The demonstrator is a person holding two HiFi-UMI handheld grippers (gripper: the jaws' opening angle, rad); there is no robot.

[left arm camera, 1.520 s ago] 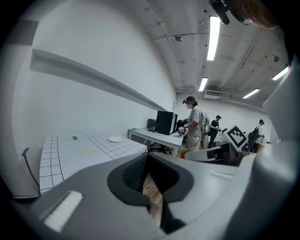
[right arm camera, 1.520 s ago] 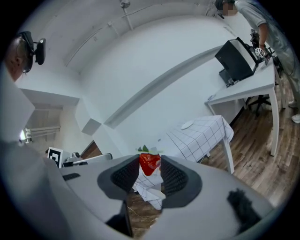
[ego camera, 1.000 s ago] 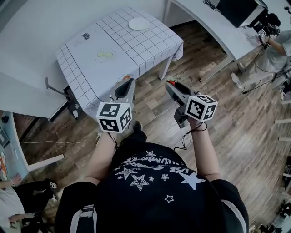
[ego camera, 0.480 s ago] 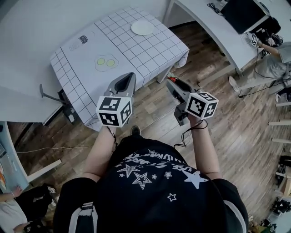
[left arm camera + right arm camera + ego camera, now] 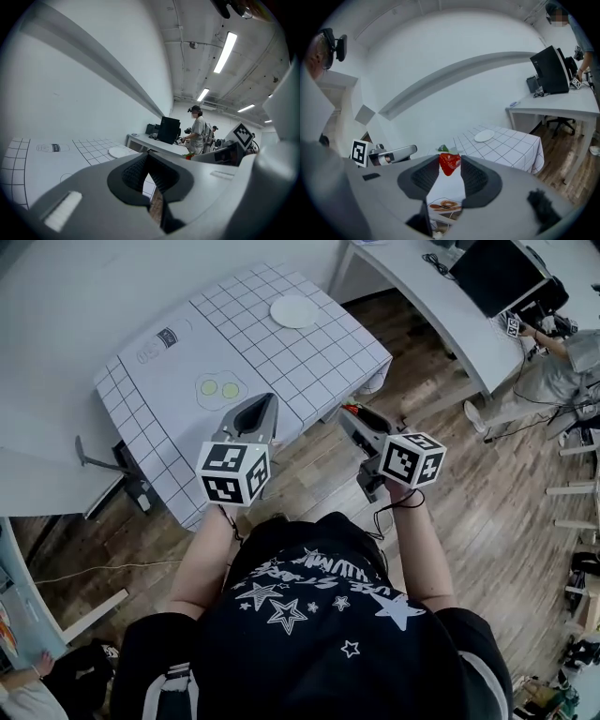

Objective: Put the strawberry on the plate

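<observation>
In the right gripper view a red strawberry [image 5: 450,163] with green leaves is pinched between the pads of my right gripper [image 5: 450,165], which is shut on it. From the head view that gripper [image 5: 350,412] hangs over the wooden floor, just off the corner of the grid-cloth table [image 5: 319,352]. The white plate [image 5: 293,310] lies far back on the table; it also shows as the plate [image 5: 483,136] and the plate [image 5: 121,151]. My left gripper [image 5: 265,400] hovers over the table's near edge, its jaws [image 5: 147,153] shut and empty.
Two green slices [image 5: 217,388] sit on a printed outline mid-table. A white desk [image 5: 441,306] with a dark monitor [image 5: 489,263] runs along the right, with a person [image 5: 553,371] beside it. A stand [image 5: 103,460] leans by the table's left corner.
The table has drawn nearer in the head view, and the left gripper now reaches over its near edge. Both grippers keep their hold and pose.
</observation>
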